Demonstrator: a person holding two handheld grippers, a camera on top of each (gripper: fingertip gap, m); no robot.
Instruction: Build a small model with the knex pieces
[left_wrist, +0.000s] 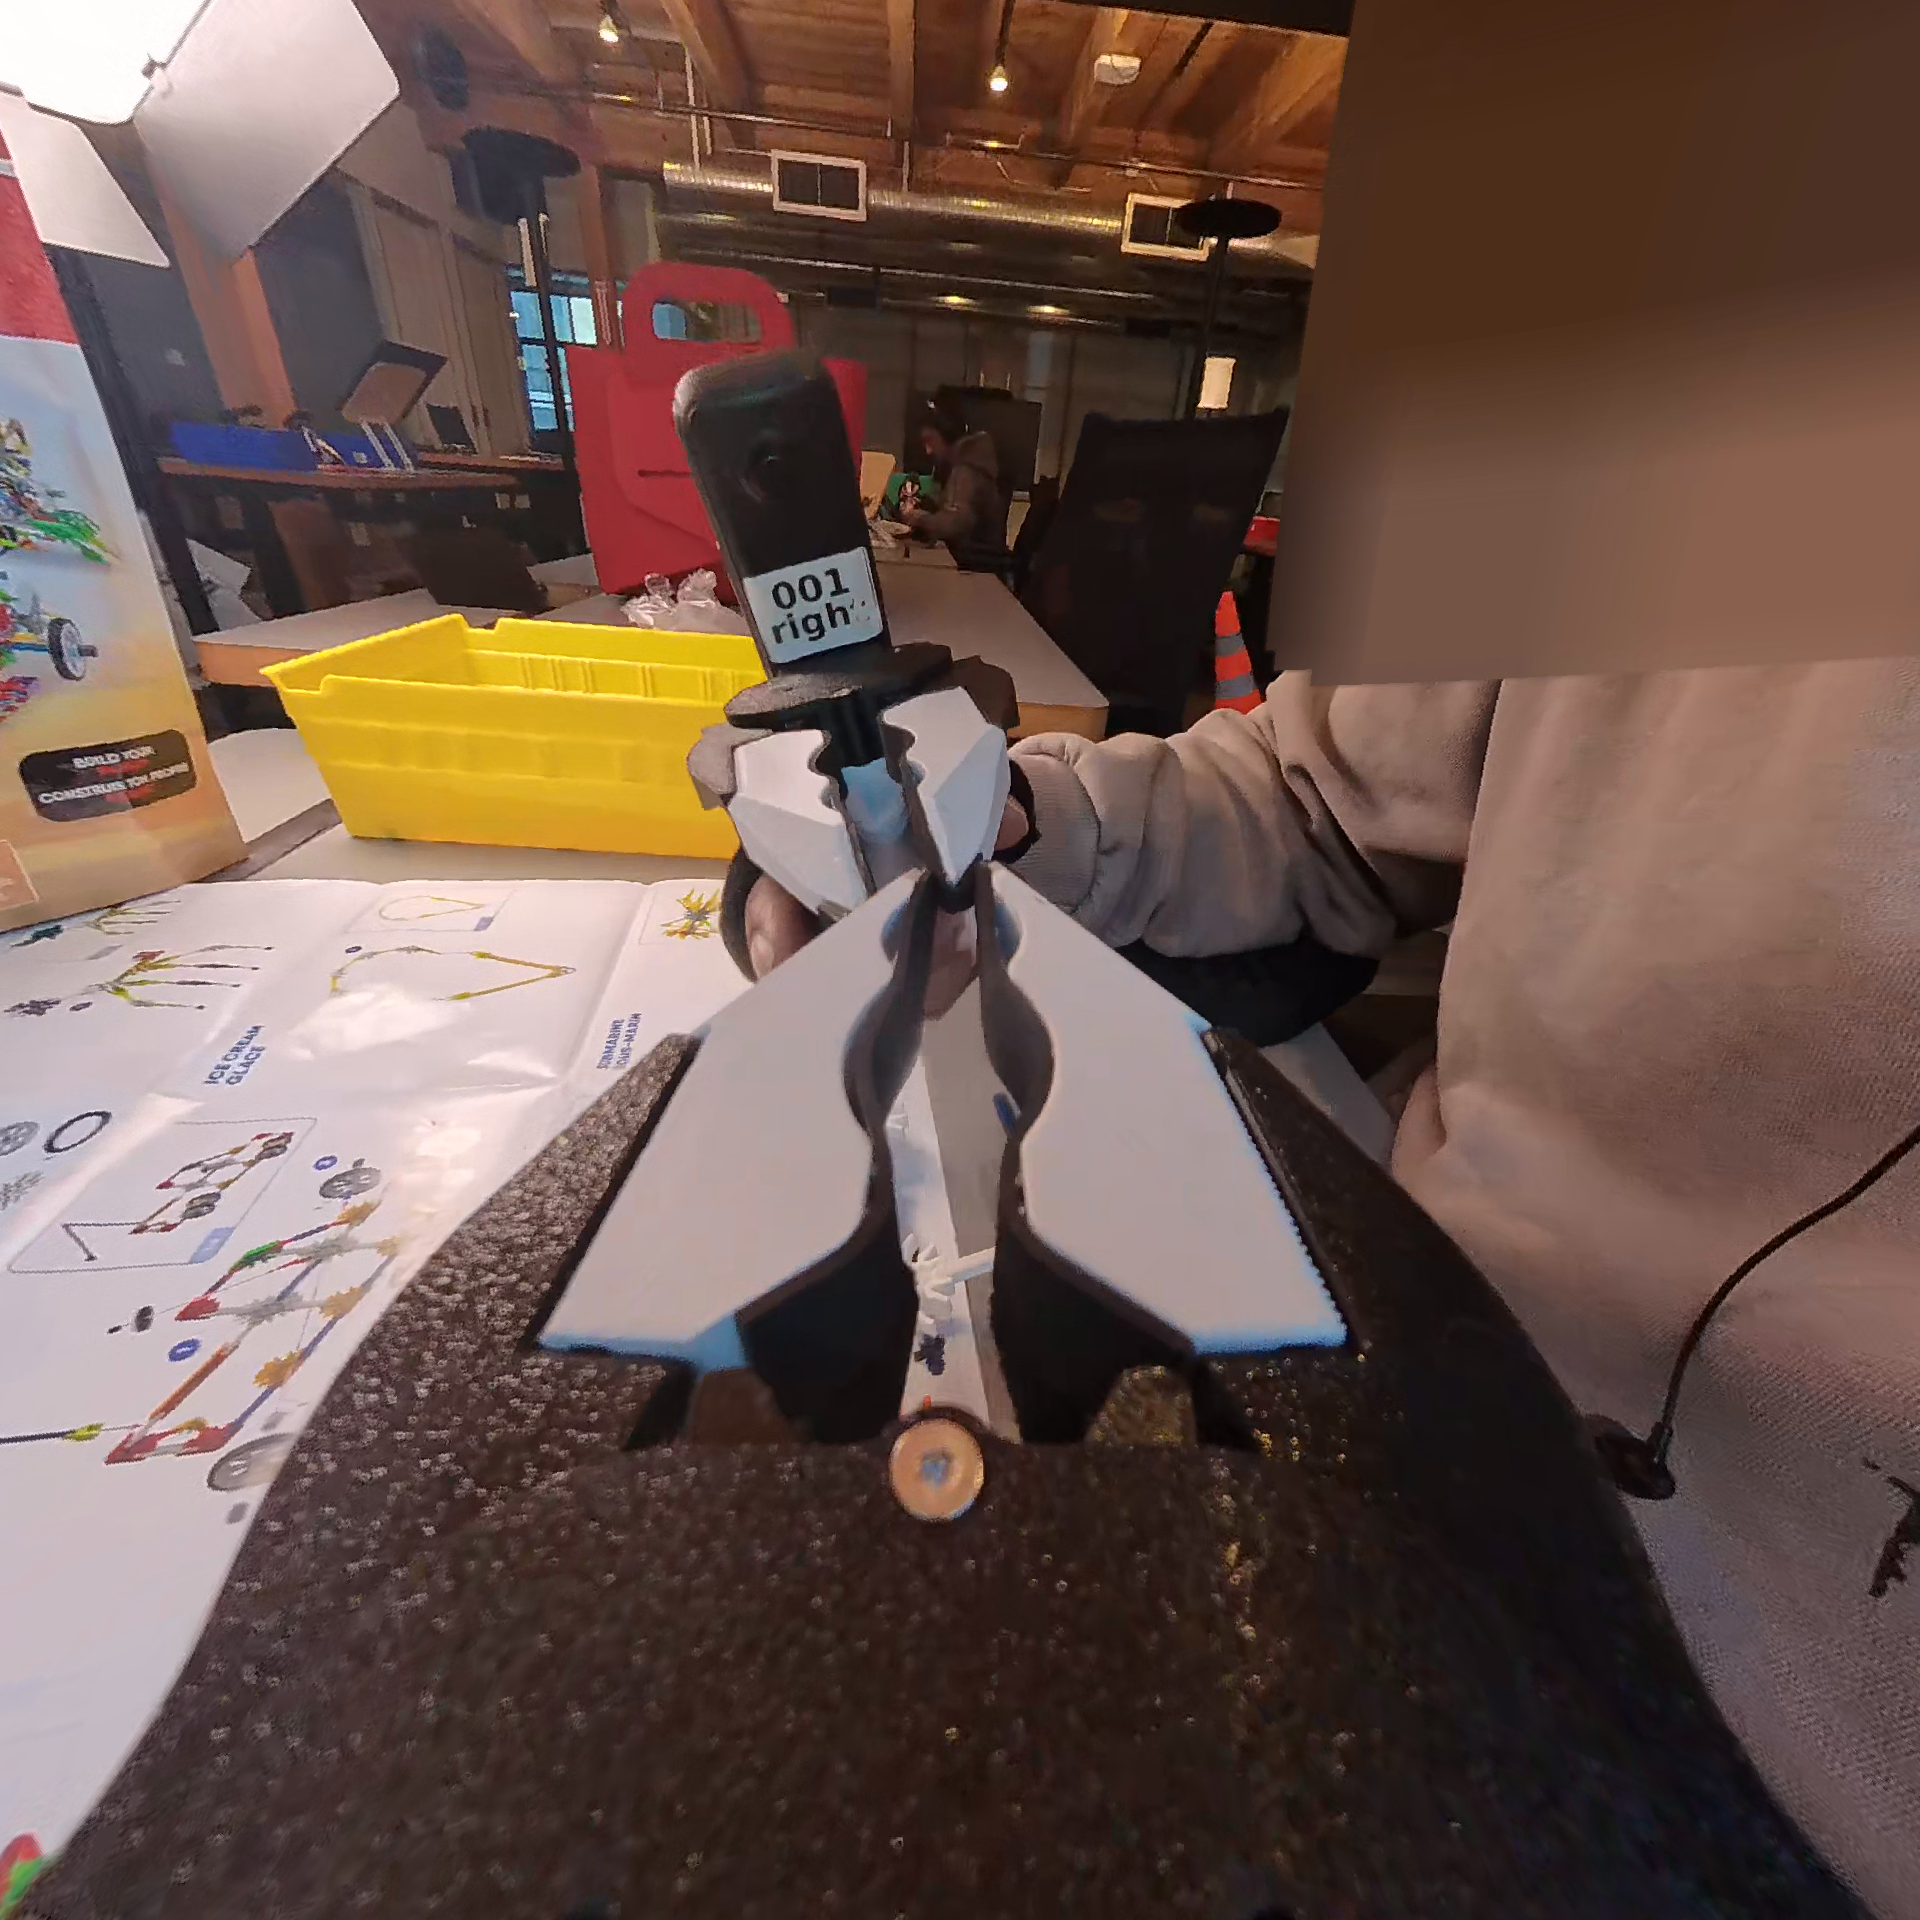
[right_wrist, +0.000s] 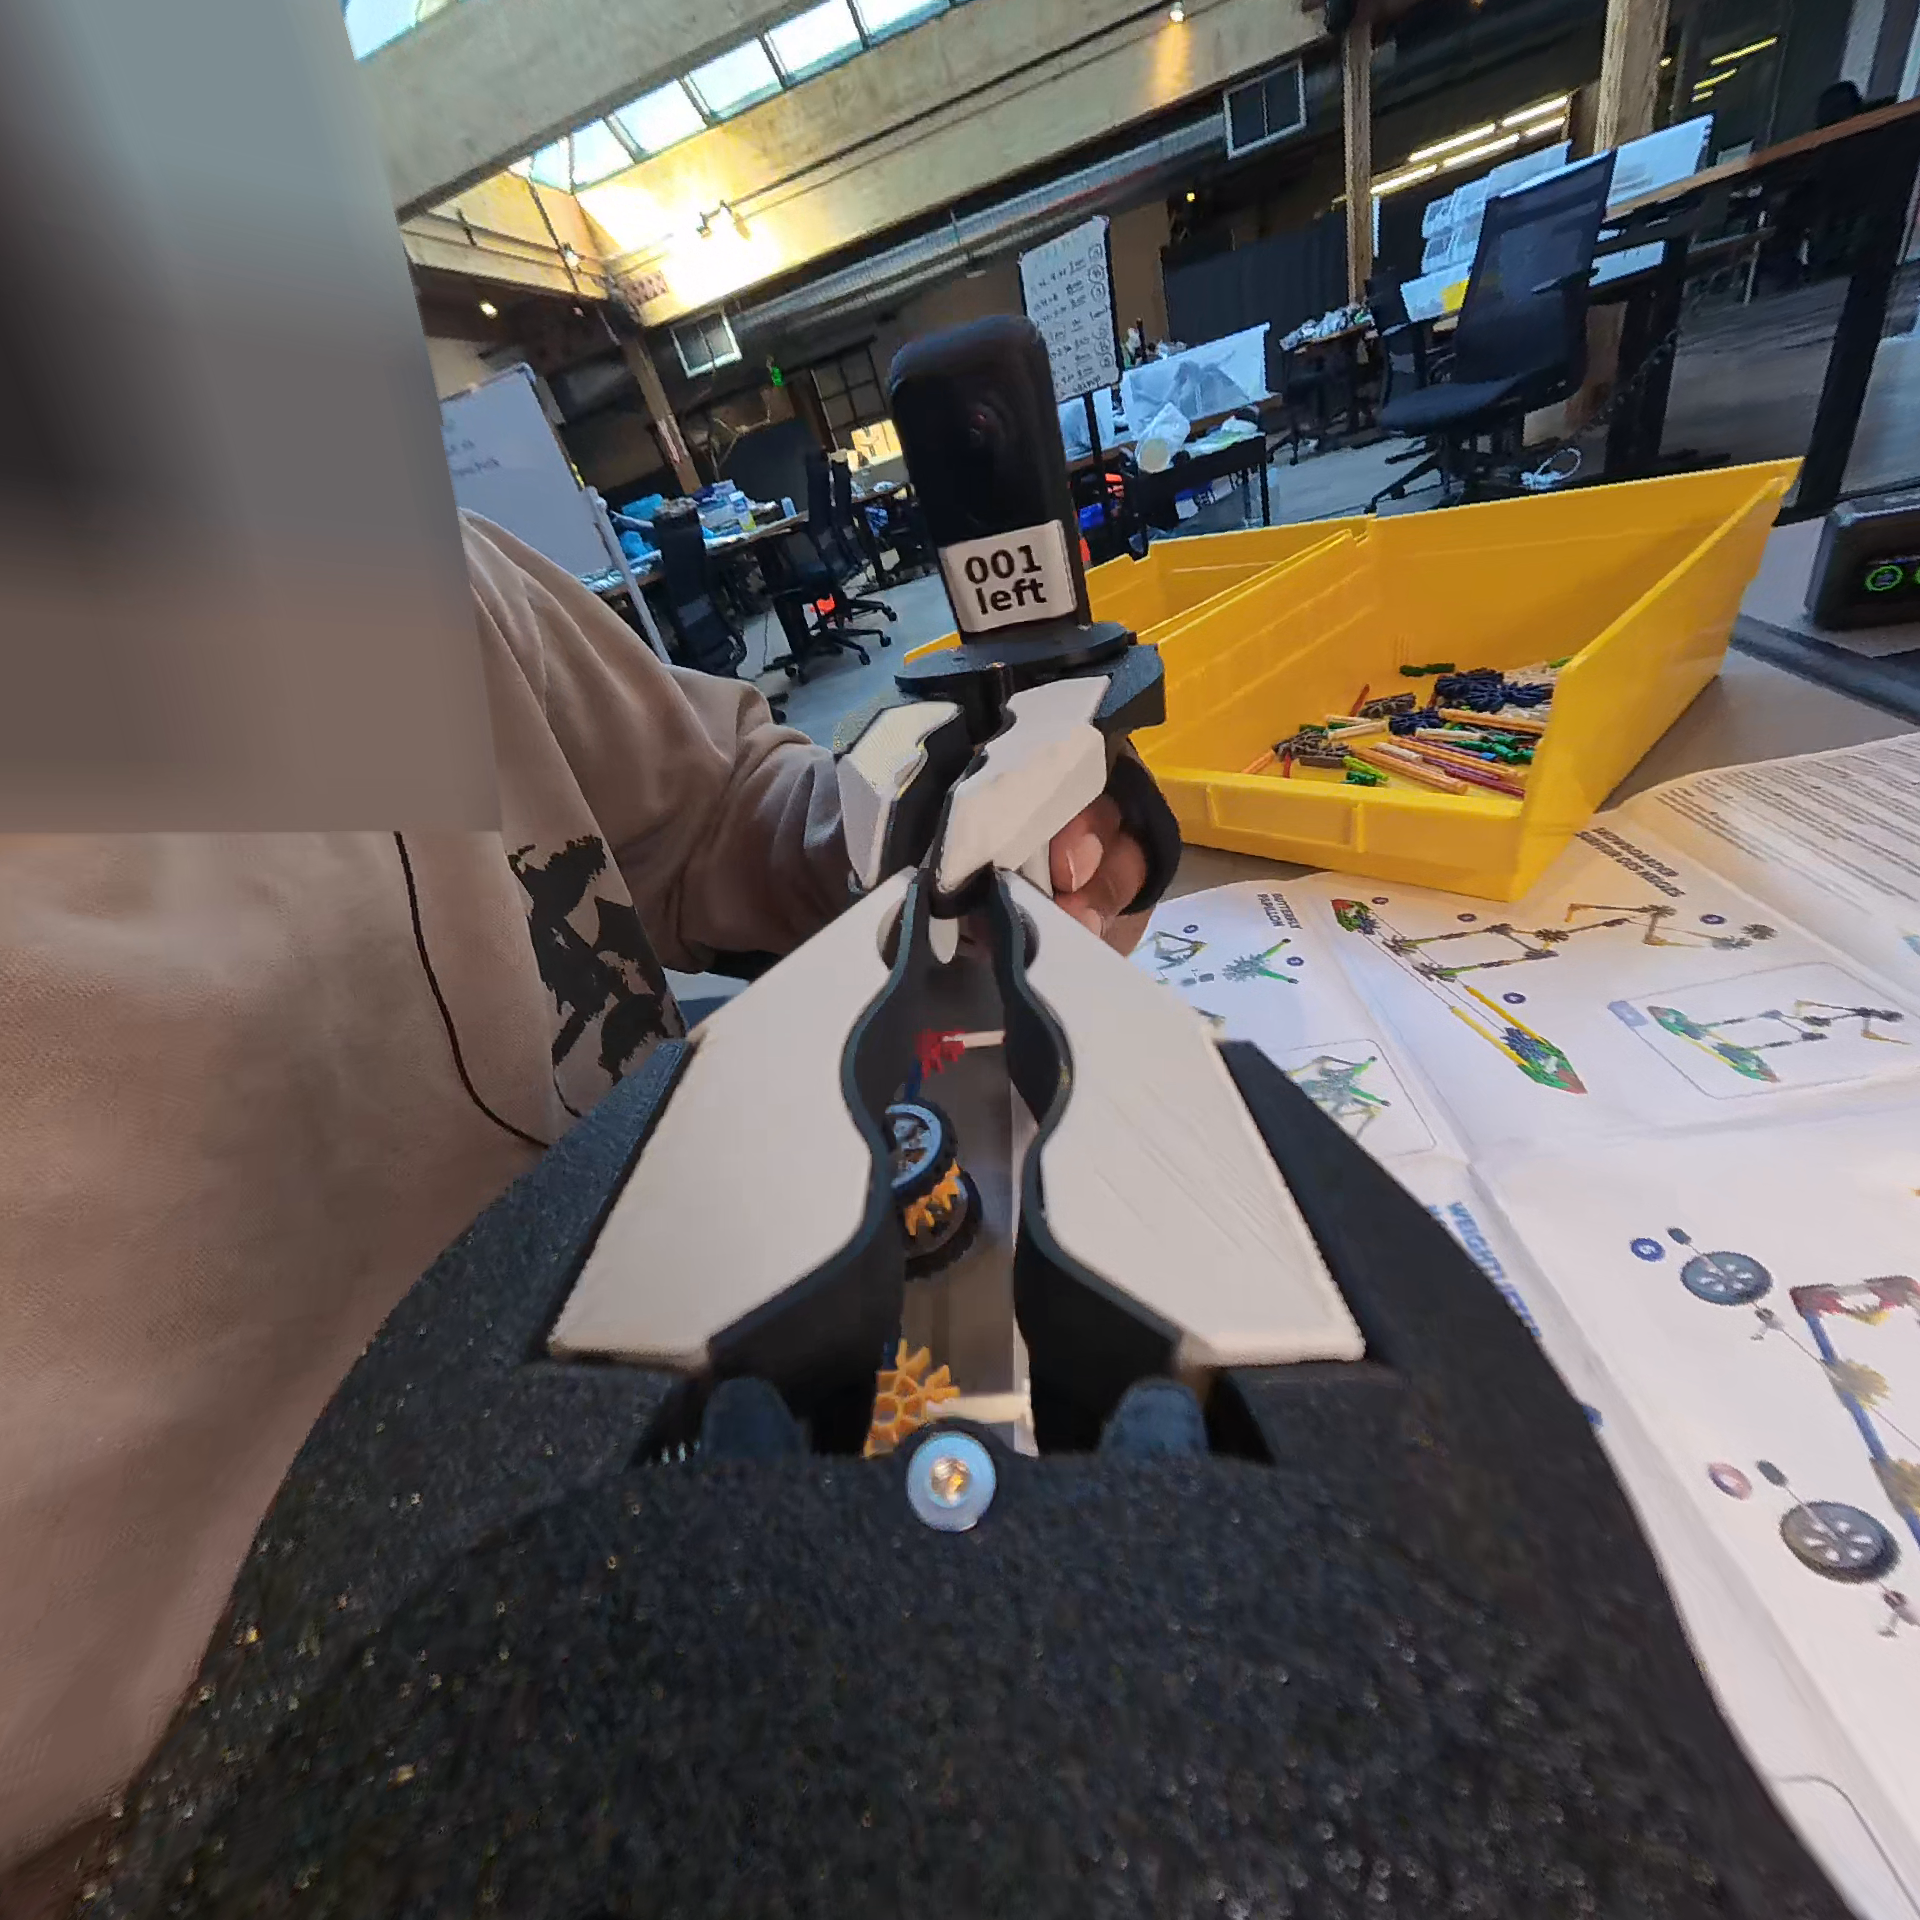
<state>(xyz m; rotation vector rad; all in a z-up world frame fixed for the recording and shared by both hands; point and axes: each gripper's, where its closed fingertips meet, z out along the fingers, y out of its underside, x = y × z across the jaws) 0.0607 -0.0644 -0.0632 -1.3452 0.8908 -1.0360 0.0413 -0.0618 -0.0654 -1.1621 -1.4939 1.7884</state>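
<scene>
**Two tongs tip to tip above the tabltop, contact zone largely hidden**

The left tongs (left_wrist: 948, 896) stand with tips almost together; what lies between them is masked by the fingers, so I cannot tell whether they grip. The right tongs (right_wrist: 951, 920) are closed on a short white rod (right_wrist: 940, 940), only an end of it visible. Through the right tongs' gap, partly cut off, a small toy assembly shows: orange connector (right_wrist: 909, 1397) nearest, black-tyred wheel (right_wrist: 914, 1143), then red connector (right_wrist: 940, 1049). An instruction sheet (right_wrist: 1558, 1039) covers the tabletop (right_wrist: 1683, 727) to the right. Beyond it, a yellow bin (right_wrist: 1455, 831) holds loose rods and connectors (right_wrist: 1434, 738), too small to count. A cardboard box (left_wrist: 94, 675) is cropped at far left.
</scene>
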